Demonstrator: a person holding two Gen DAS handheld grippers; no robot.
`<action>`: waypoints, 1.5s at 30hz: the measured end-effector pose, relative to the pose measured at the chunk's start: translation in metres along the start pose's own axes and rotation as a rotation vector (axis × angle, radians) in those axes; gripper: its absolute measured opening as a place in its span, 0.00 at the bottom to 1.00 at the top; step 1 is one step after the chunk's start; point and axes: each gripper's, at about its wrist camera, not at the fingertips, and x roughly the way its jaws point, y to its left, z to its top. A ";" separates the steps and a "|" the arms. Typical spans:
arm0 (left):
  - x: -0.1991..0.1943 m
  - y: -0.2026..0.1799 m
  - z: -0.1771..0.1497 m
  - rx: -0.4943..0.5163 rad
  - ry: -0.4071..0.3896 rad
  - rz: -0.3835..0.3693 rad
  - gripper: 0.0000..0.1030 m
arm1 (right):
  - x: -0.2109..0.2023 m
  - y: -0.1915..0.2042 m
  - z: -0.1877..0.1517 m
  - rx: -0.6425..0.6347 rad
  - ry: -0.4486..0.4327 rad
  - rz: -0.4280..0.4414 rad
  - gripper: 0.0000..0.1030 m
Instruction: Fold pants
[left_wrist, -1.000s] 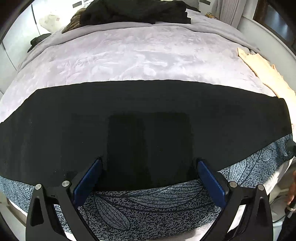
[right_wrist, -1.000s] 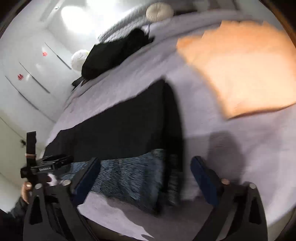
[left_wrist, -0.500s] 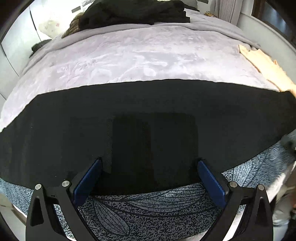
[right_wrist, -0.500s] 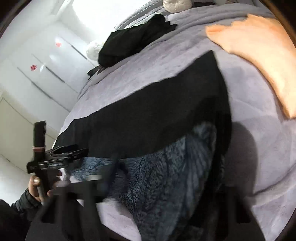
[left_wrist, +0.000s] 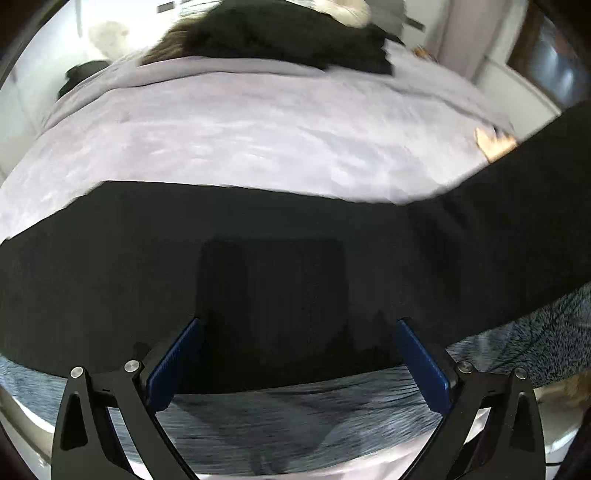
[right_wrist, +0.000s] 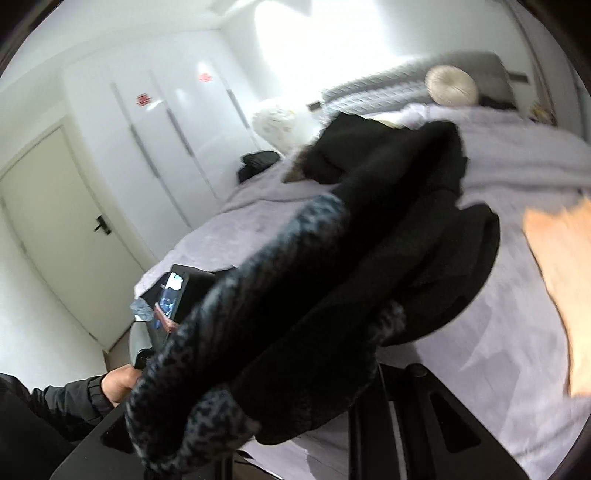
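Observation:
The pants (left_wrist: 280, 266) are black with a blue-grey leaf print along the near edge. They lie across the lavender bed (left_wrist: 258, 133). My left gripper (left_wrist: 295, 362) is open above the near edge of the pants, blue pads wide apart. In the right wrist view my right gripper (right_wrist: 306, 398) is shut on one end of the pants (right_wrist: 332, 280) and holds it lifted off the bed, so the bunched cloth hides the fingertips. In the left wrist view that lifted end (left_wrist: 535, 177) rises at the right.
A heap of dark clothes (left_wrist: 280, 33) lies at the head of the bed. An orange cloth (right_wrist: 561, 280) lies on the bed at the right. White wardrobes (right_wrist: 155, 140) and a door (right_wrist: 62, 236) stand to the left. A round cushion (right_wrist: 450, 85) rests by the headboard.
My right gripper has shut on the right end of the pants and lifted it up off the bed. My left gripper has stayed open over the near edge.

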 end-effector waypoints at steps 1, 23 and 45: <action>-0.005 0.012 0.001 -0.018 -0.010 0.006 1.00 | 0.007 0.013 0.005 -0.028 0.005 -0.004 0.20; -0.075 0.206 -0.032 -0.334 -0.121 0.130 1.00 | 0.213 0.174 -0.069 -0.509 0.350 -0.095 0.57; -0.049 0.114 -0.040 -0.153 -0.009 -0.109 1.00 | 0.170 0.085 -0.042 -0.285 0.390 -0.083 0.79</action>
